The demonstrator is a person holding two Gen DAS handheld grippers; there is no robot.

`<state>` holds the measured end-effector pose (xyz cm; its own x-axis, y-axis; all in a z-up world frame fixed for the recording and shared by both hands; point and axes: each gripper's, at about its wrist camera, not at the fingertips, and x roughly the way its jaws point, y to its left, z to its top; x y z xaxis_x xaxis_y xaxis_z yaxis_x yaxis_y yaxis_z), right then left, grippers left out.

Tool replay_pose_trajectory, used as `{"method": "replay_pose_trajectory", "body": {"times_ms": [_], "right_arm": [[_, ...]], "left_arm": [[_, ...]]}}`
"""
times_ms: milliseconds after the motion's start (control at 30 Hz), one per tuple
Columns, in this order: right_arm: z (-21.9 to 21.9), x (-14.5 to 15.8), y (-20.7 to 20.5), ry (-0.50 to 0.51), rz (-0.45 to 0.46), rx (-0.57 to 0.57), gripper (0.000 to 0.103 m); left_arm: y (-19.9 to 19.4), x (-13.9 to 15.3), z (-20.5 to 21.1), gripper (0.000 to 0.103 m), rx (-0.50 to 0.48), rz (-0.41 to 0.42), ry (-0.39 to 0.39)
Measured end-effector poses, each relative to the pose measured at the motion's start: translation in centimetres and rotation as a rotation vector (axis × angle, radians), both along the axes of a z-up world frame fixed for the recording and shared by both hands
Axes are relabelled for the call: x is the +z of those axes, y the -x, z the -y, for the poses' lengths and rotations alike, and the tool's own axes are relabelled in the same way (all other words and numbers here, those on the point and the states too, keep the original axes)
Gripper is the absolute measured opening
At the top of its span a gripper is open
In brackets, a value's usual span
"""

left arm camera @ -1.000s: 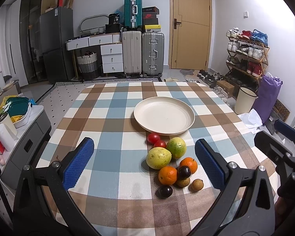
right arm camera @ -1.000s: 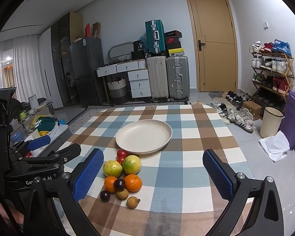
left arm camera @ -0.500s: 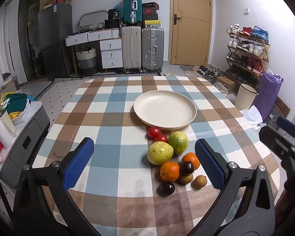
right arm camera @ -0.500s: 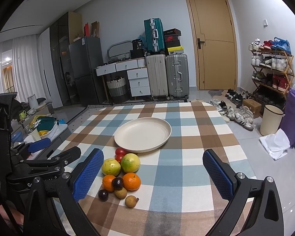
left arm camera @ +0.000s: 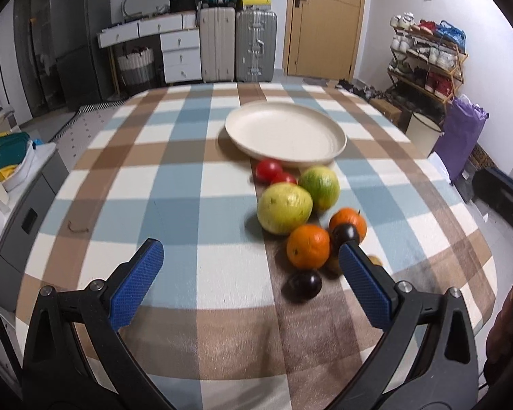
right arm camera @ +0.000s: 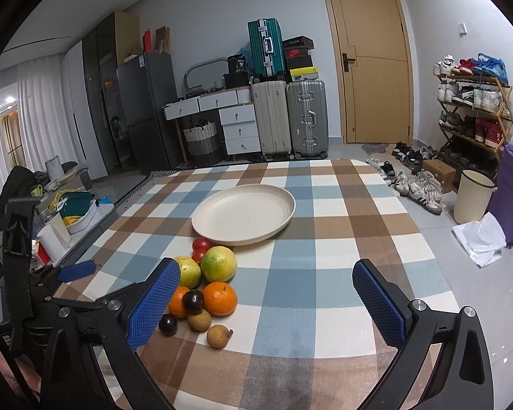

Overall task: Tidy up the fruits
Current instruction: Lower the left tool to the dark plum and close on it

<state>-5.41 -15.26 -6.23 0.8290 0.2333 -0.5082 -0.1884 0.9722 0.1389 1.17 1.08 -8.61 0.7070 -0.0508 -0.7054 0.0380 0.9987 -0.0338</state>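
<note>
Your left claw (left arm camera: 249,270) is spread wide, nothing between its blue pads (left arm camera: 133,287), nothing touched. It hangs over the near part of the checked tablecloth (left arm camera: 174,184), with the fruit pile just ahead and to its right. Its right pad overlaps the pile in the left wrist view and hides part of a small brown fruit, but whether it touches any fruit you cannot tell from here.

Your right claw (right arm camera: 266,304) is also wide apart and holds nothing. In its own view the left pad (right arm camera: 152,304) covers part of an orange (right arm camera: 178,302), and contact is unclear.

The fruit all sits on the cloth, none on the plate (left arm camera: 285,133). The cream plate lies flat in the middle of the table. Just in front of its near rim are two tomatoes (left arm camera: 269,168), then a green-yellow citrus (left arm camera: 319,183) beside a pale yellow-green fruit (left arm camera: 284,206), touching. Nearer you: two oranges, one at (right arm camera: 220,298), with a dark plum (right arm camera: 193,301) resting between them. A second dark plum (left arm camera: 304,283) lies alone at the near edge of the pile. Two small brown round fruits, one at (right arm camera: 219,336), sit at the front.

The left wrist view is slightly blurred.
</note>
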Motion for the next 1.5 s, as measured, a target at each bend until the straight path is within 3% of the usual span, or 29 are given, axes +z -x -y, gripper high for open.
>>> {"method": "replay_pose_trajectory", "body": {"times_ms": [200,367,767,1067,1167,1233,1500], "right_arm": [[0.3,-0.5,-0.2,-0.003,-0.015,-0.003,0.103],[0.3,-0.7,-0.3,-0.007,-0.021,0.001,0.103],[0.1,-1.5,-0.5,-0.003,-0.04,0.0,0.103],[0.1,-2.5,-0.7,-0.011,-0.081,0.02,0.103],[0.1,-2.7,-0.8,-0.015,-0.091,0.027,0.103],[0.1,-2.8,-0.8,-0.023,-0.1,0.033,0.103],[-0.5,-4.1,-1.1,-0.048,-0.147,0.095,0.103]], "left_arm": [[-0.3,-2.0,0.8,0.102,-0.036,-0.056,-0.025],[-0.6,-3.2,1.0,0.102,-0.045,-0.105,-0.003],[-1.7,-5.2,1.8,0.102,-0.061,-0.154,-0.029],[-1.9,-5.6,2.1,0.063,-0.135,-0.167,0.036],[-1.9,-5.6,1.9,0.043,-0.177,-0.171,0.102],[-1.7,-5.7,1.9,0.023,-0.21,-0.178,0.151],[-1.3,-5.6,0.9,0.023,-0.234,-0.187,0.223]]}}
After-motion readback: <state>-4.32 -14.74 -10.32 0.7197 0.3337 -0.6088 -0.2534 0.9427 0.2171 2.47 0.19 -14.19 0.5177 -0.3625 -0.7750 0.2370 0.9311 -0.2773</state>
